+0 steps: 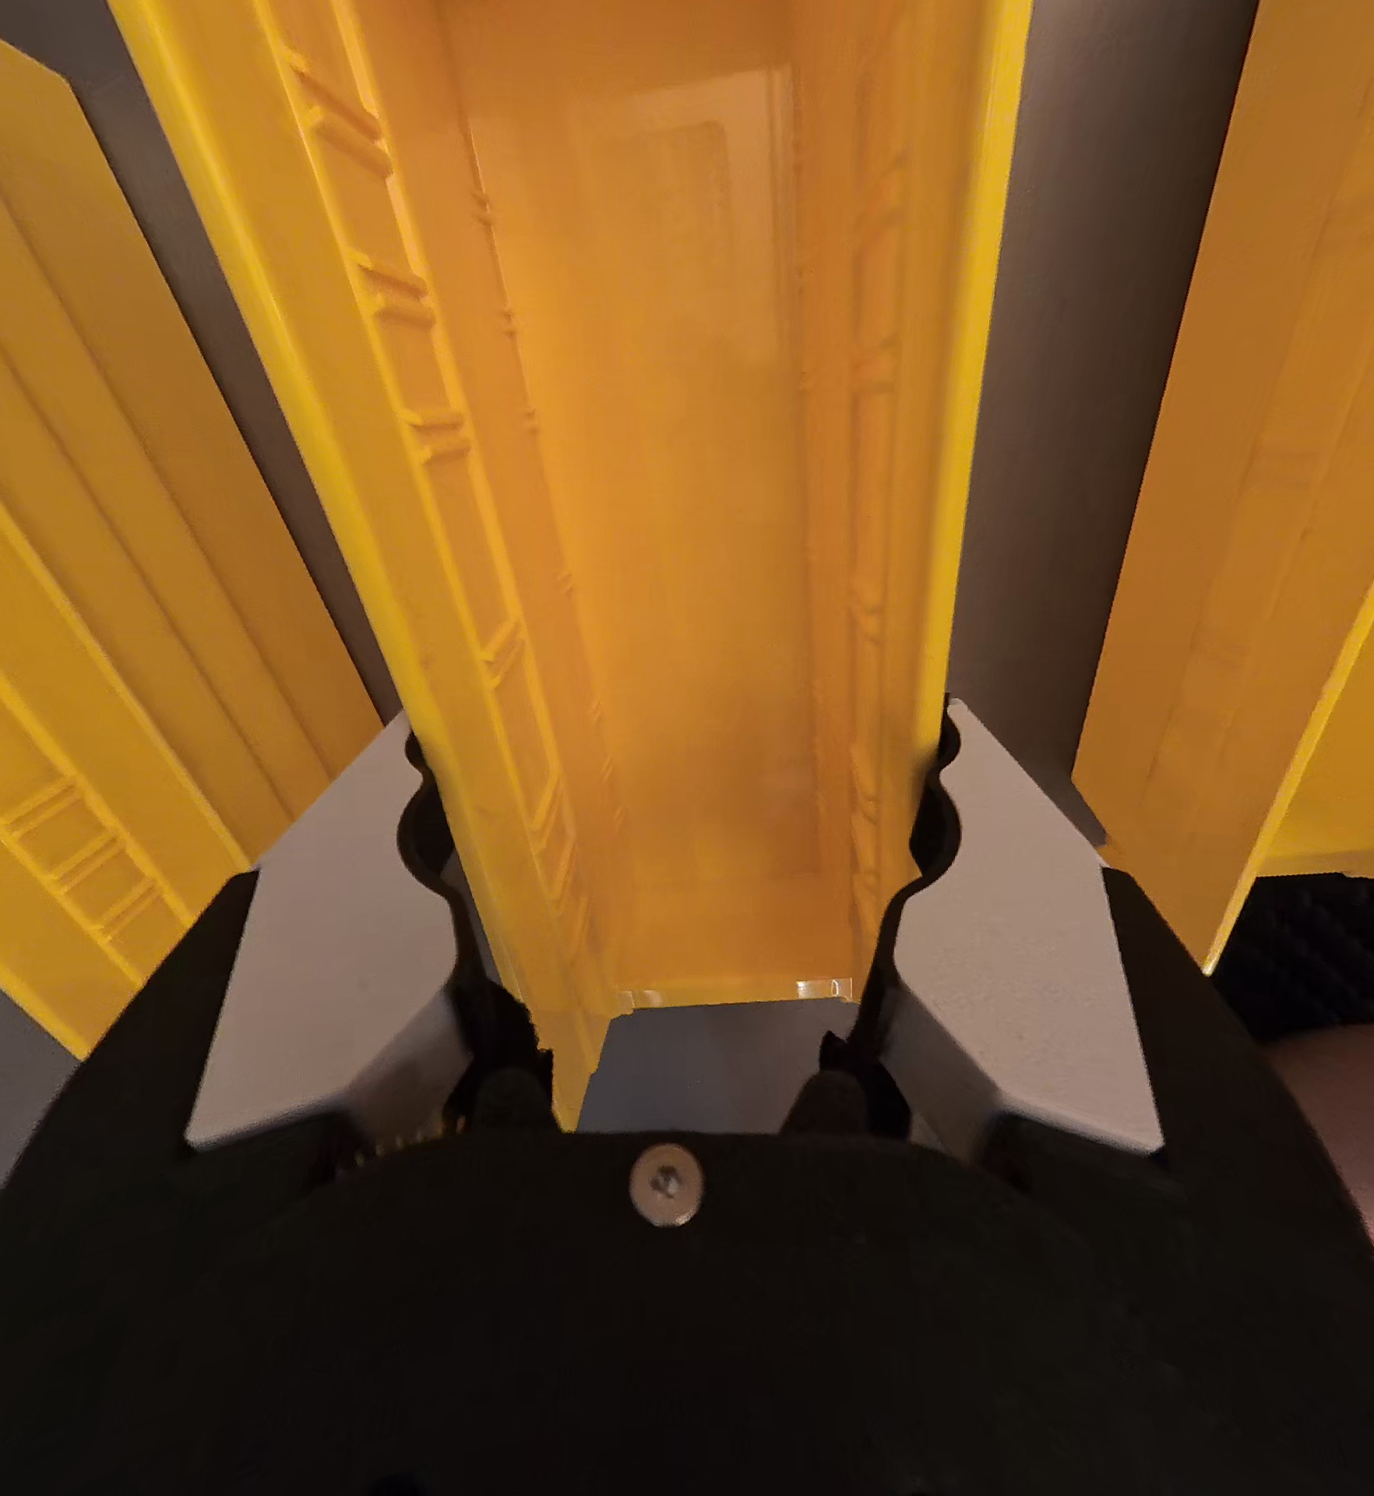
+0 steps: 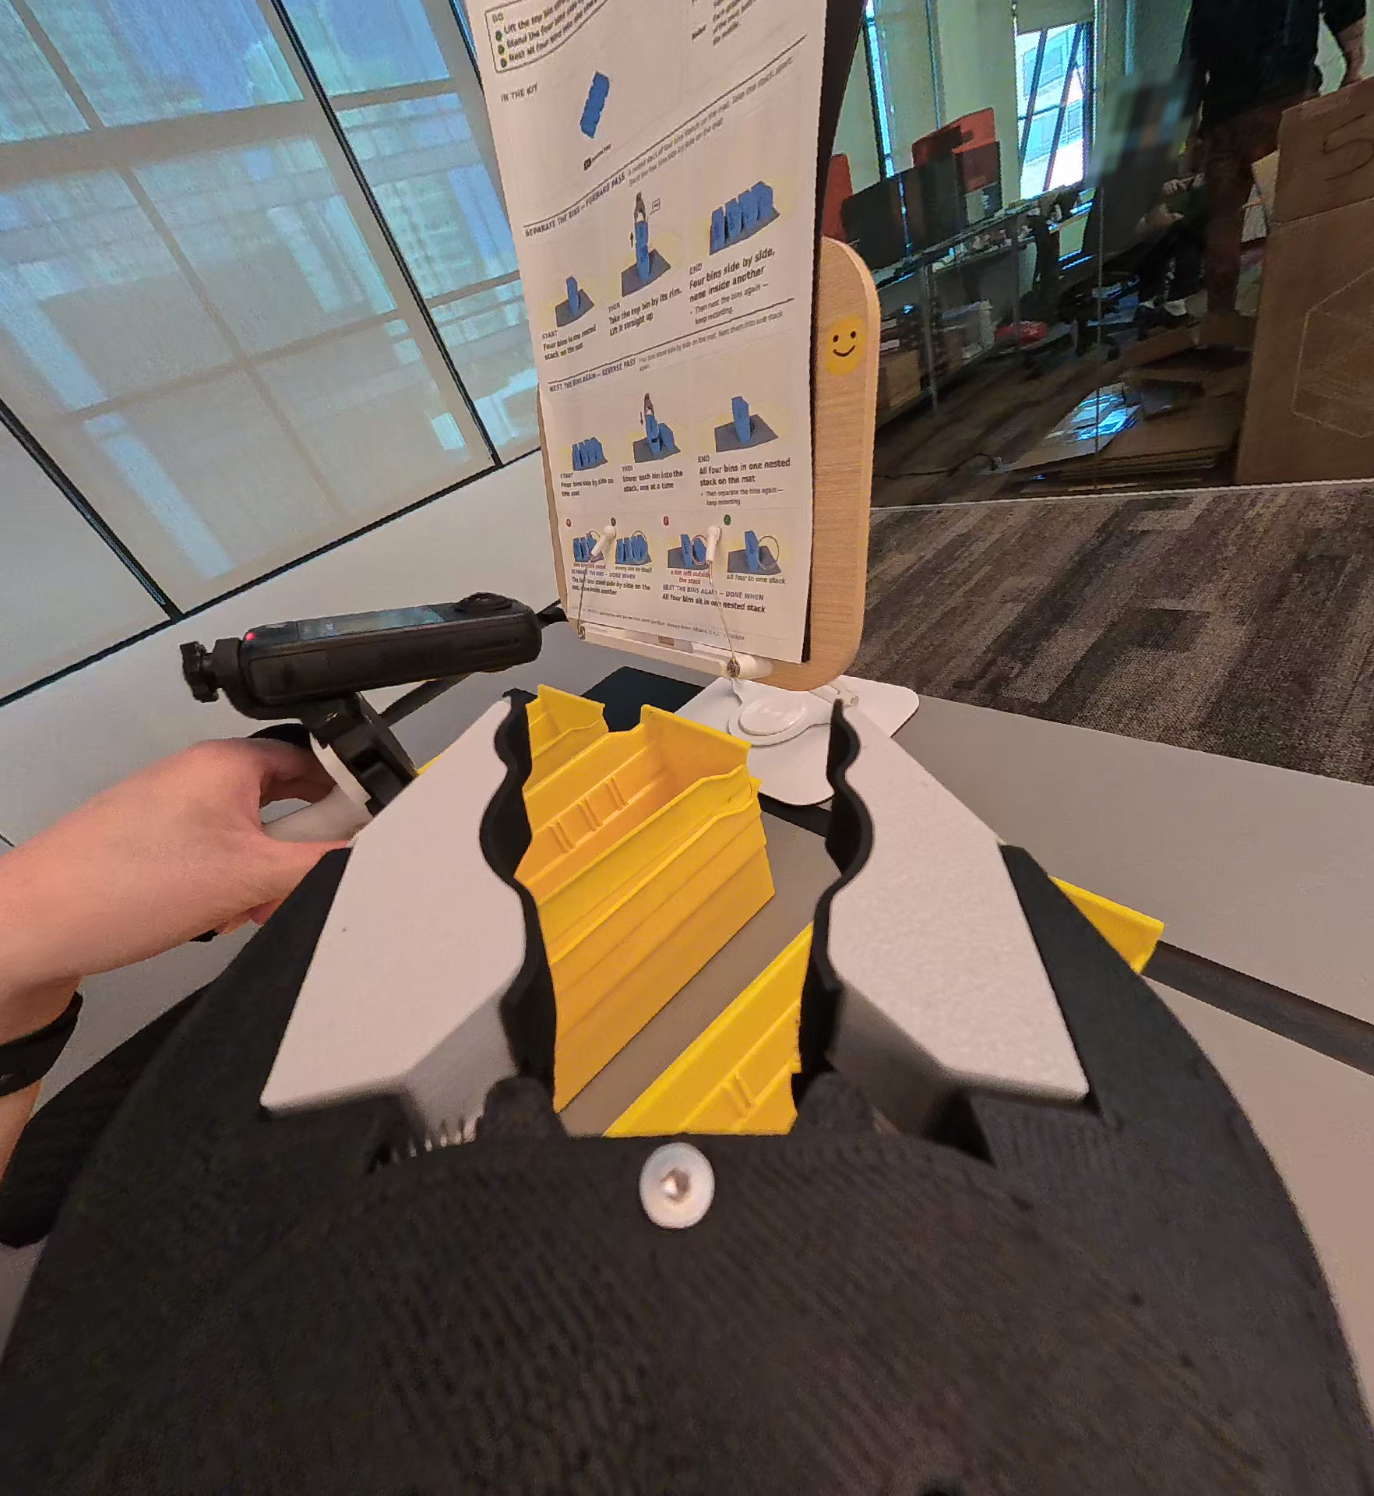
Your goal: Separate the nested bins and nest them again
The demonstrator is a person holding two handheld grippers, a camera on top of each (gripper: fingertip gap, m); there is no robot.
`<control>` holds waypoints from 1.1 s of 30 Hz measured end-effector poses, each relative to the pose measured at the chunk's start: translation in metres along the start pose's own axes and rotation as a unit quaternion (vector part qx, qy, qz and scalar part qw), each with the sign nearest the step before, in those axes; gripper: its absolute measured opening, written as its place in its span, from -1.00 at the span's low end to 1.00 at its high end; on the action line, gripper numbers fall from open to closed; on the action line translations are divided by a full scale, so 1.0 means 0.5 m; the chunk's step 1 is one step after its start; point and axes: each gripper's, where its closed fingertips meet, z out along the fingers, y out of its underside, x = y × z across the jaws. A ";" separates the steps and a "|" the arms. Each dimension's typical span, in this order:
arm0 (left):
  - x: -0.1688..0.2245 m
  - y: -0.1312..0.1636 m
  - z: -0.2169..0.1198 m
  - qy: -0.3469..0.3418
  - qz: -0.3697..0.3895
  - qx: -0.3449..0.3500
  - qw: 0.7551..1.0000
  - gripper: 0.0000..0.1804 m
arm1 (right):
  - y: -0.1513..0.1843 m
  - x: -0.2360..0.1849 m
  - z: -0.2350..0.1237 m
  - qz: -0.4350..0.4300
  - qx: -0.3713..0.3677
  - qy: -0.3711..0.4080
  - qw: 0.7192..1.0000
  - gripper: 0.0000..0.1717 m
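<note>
A yellow bin is pinched at both long rims by the left gripper, its long axis running straight ahead, open top seen. Narrow grey gaps are left toward neighbouring bins either side. The right gripper is held spread, nothing gripped, above a nested stack on the table.

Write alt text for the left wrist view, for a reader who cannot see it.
A long yellow bin fills the middle of the view, open side toward the camera, with the left gripper closed around its two side walls near the end nearest the camera. More yellow bins stand at the left and right edges, apart from the middle one, on a grey surface.
</note>
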 end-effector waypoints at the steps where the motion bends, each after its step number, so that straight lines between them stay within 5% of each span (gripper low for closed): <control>1: 0.000 0.000 0.000 0.000 -0.001 0.000 1.000 0.31 | -0.001 0.000 -0.001 0.000 0.002 0.000 1.000 -0.14; 18: 0.005 -0.010 -0.071 0.000 0.013 0.026 1.000 0.31 | 0.003 0.005 0.001 0.002 -0.003 0.001 1.000 -0.14; 33: 0.015 0.000 -0.115 0.000 0.049 -0.018 0.999 0.31 | 0.017 0.005 0.012 -0.002 -0.016 0.004 1.000 -0.14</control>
